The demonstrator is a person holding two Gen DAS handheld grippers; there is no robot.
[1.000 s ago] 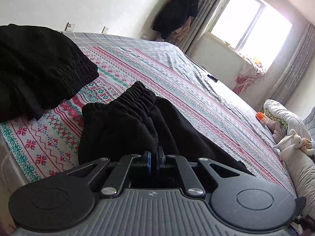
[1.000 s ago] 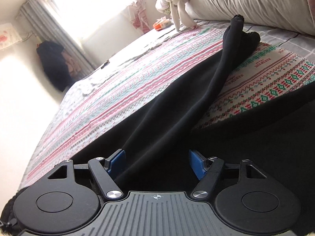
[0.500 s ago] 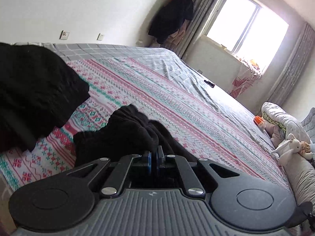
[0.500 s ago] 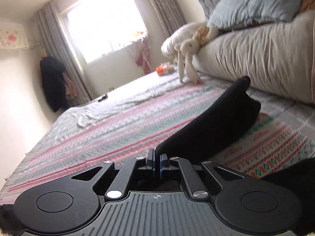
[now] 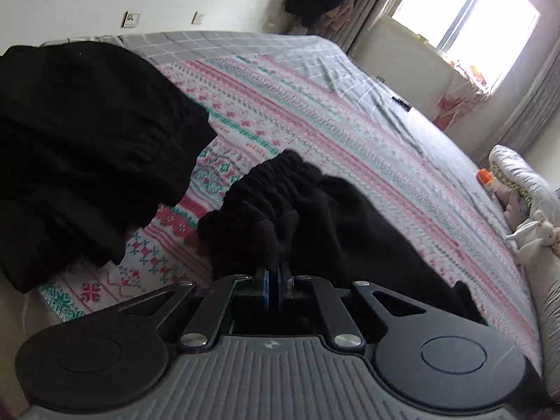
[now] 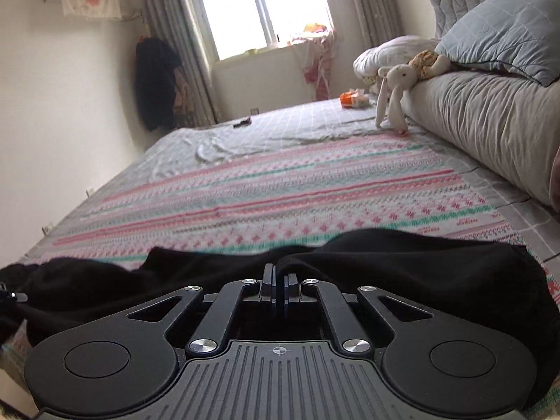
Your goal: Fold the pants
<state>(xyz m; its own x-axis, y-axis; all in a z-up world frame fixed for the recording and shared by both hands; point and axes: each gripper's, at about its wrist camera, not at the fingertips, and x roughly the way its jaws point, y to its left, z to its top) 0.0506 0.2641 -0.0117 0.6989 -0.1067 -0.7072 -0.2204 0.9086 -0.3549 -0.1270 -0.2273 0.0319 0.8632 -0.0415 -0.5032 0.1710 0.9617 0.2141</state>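
Black pants [image 5: 315, 217] lie along the near edge of the patterned bedspread [image 5: 350, 133]. My left gripper [image 5: 276, 273] is shut on the pants at the bunched elastic waistband [image 5: 280, 178]. My right gripper [image 6: 279, 280] is shut on black pants fabric [image 6: 402, 262], which spreads flat across the bed in front of it. The pinched cloth hides the fingertips of both grippers.
A second pile of black clothing [image 5: 80, 140] sits on the bed corner left of the waistband. A grey duvet [image 6: 490, 119], a pillow [image 6: 504, 31] and a plush rabbit [image 6: 395, 84] line the head of the bed. A small dark object [image 6: 242, 123] lies on the far side.
My right gripper closed on the pants leg and carried it from a lifted, hanging position down flat along the bed. My left gripper stayed shut on the waistband, shifting slightly.
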